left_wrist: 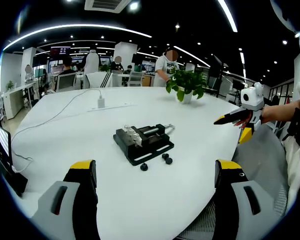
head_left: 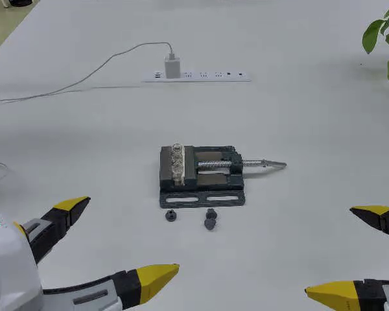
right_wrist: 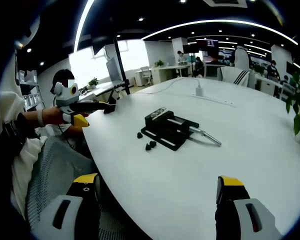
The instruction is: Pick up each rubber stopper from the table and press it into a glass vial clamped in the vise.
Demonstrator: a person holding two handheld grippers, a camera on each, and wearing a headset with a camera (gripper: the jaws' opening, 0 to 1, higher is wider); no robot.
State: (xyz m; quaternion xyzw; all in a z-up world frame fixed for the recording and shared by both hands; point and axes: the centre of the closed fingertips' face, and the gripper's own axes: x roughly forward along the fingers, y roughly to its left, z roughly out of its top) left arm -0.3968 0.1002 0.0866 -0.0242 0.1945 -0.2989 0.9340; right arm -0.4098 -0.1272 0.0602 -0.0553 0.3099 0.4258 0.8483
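Right now we see a lone stopper [head_left: 171, 215] lying loose on the white table [head_left: 298, 123], just in front of the vise [head_left: 202, 188]. A pair of stoppers [head_left: 210, 219] lies close together a little to its right. All three are dark rubber and sit near the vise base without touching it.

In the vise a short row of glass vials [head_left: 177, 162] stands upright, clamped between the dark blocks near its left end. The silver screw handle [head_left: 266, 165] sticks out to the right.

Nearer to us, the left gripper [head_left: 113, 241] hangs at the lower left of the head view. Its yellow-tipped jaws are spread wide with nothing between them. The right gripper [head_left: 342, 251] sits at the lower right, its jaws likewise wide apart and empty. Both are well apart from the vise and the stoppers, one on each side.

Each gripper view looks across the table at the vise from a distance, framed by that gripper's own spread jaws. Each also shows the other gripper held in a hand beyond the table edge.

Farther back, a white power strip [head_left: 201, 76] lies on the table with a charger [head_left: 172, 66] plugged into it. A cable [head_left: 84, 79] trails away from it to the left. Green leaves of a plant [head_left: 386, 39] show at the upper right edge.
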